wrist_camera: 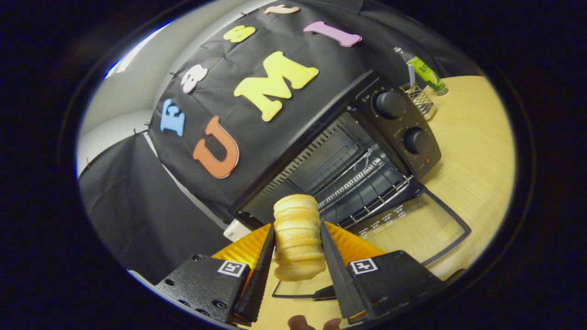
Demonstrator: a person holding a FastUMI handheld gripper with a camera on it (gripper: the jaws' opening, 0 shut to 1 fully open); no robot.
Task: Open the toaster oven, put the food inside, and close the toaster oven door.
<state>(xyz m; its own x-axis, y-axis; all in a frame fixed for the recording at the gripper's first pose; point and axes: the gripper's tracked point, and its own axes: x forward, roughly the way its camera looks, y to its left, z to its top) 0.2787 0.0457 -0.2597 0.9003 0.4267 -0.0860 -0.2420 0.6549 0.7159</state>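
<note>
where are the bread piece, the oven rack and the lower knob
bread piece (298,238): gripper view, on its ridged side, clamped between the two fingers.
oven rack (367,190): gripper view, on the wire bars inside the open toaster oven, beyond the fingers.
lower knob (416,140): gripper view, on the knob's round face.

This is a staged booth made up as a kitchen corner, not a real home. Black cloth hangs as the wall, pinned in panels, with a plain pale room wall showing past its edge. A light wooden table carries kitchen things: a black toaster oven, a wire basket and a green bottle.
</note>
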